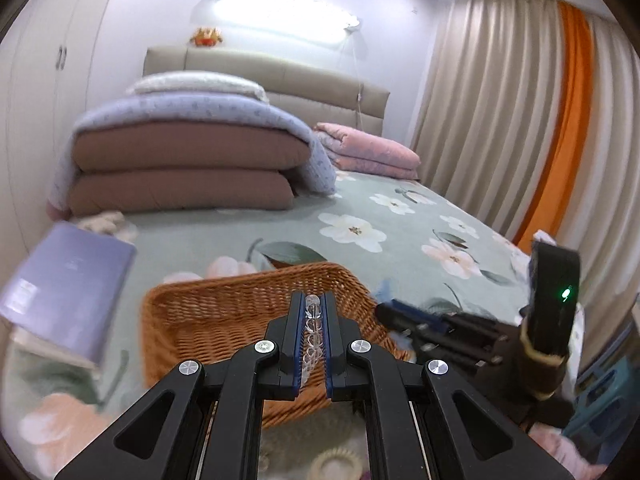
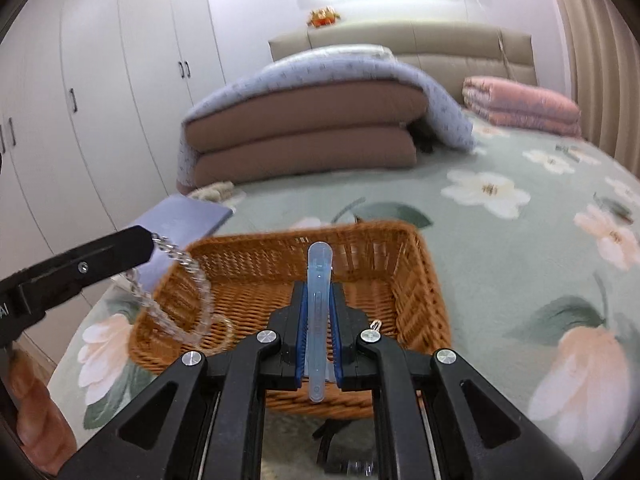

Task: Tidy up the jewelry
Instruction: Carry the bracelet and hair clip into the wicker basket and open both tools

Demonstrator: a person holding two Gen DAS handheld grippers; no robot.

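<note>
Presently listed, on a bed with a green floral cover:

Left gripper: jaws clamped together on a clear bead bracelet, whose beads sit between the blue pads. From the right wrist view the bracelet hangs from the tip in a loop over the near left corner of the basket; whether its lowest beads touch the rim is hard to tell through blur.

Right gripper: jaws closed on a translucent pale-blue hair clip, held lengthwise, its rounded end jutting past the fingertips over the basket.

Wicker basket: brown, rectangular, resting on the cover just ahead of both tools; its near wall is hidden behind the gripper bodies and its floor appears bare where it shows.

Purple book: on the cover left of the basket, blurred, lying on something pale that is mostly hidden.

Pale ring-shaped item: seen under the left gripper, half cut off, nature unclear.

Folded quilts: stacked near the headboard, with pink bedding to their right
</note>
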